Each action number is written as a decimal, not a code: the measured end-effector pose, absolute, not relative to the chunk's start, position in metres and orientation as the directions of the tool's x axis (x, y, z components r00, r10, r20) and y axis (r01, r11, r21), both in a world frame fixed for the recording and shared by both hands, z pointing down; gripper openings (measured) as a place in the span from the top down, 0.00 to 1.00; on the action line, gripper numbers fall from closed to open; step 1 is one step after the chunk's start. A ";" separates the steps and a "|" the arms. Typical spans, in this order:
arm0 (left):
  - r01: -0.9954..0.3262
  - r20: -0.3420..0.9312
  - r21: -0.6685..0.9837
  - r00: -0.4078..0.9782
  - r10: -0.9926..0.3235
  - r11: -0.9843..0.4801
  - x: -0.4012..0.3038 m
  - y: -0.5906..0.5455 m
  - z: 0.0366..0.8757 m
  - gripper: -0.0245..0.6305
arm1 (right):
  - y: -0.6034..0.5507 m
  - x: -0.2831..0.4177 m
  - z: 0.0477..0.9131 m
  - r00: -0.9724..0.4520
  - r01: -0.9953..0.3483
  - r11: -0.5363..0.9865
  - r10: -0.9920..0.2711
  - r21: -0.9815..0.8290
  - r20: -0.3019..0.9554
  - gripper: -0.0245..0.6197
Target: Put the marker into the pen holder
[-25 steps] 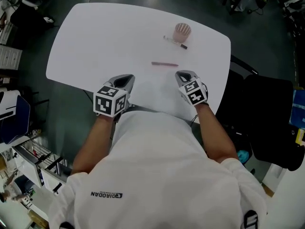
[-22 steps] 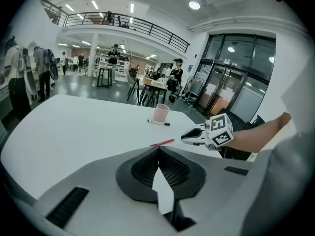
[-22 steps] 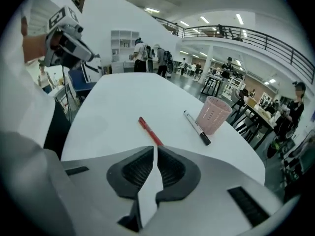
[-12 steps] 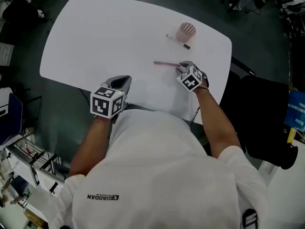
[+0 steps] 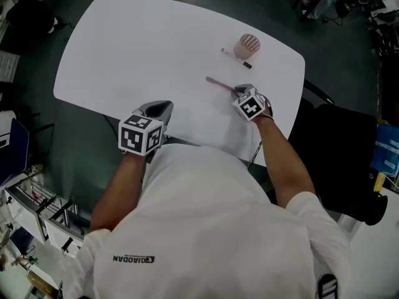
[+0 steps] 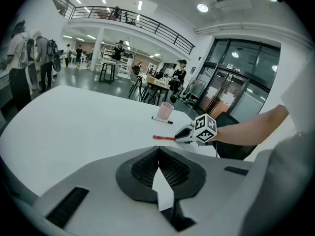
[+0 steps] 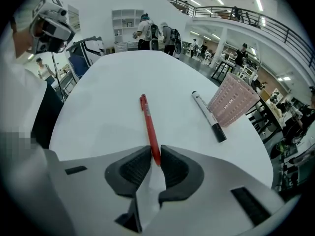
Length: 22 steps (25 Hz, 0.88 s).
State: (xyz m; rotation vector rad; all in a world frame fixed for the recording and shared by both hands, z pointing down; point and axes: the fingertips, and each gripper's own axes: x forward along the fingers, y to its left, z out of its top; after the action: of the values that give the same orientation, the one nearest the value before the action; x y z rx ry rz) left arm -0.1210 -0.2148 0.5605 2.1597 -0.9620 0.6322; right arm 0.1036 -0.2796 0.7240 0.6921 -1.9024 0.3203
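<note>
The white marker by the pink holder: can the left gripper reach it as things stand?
Probably yes: the left gripper is empty, and bare table lies between it and the white marker; the red pen is just aside.

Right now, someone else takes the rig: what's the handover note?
Left gripper: jaws shut, empty, at the near edge of the table.
Right gripper: jaws have just been closing and now grip the near end of the red pen, which lies on the table.
Marker: flat on the table beside the upright pen holder, untouched.
Done: nothing for the marker.
Left: pick up the marker and drop it into the pen holder.
</note>
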 end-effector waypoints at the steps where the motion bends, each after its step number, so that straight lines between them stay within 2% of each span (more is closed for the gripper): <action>1: -0.778 0.654 0.385 0.610 -0.448 -0.497 -0.121 -0.216 0.560 0.92 | -0.280 0.103 0.724 -0.292 -0.608 0.789 -0.324 0.087 0.900 0.85; 10: -0.765 0.638 0.381 0.624 -0.451 -0.519 -0.113 -0.214 0.554 0.92 | -0.259 0.101 0.720 -0.342 -0.745 0.667 -0.349 -0.025 0.873 0.86; 15: -0.760 0.641 0.381 0.627 -0.442 -0.526 -0.108 -0.215 0.557 0.92 | -0.247 0.102 0.699 -0.429 -0.841 0.503 -0.398 -0.198 0.811 0.86; 22: -0.724 0.630 0.379 0.658 -0.413 -0.576 -0.088 -0.225 0.554 0.92 | -0.242 0.106 0.666 -0.510 -0.856 0.353 -0.466 -0.377 0.723 0.86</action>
State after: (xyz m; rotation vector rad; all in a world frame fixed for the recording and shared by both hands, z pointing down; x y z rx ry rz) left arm -0.0880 -0.2252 0.5536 2.2454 -0.8767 0.6450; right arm 0.1059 -0.2418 0.6658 1.1472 -2.1199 1.0314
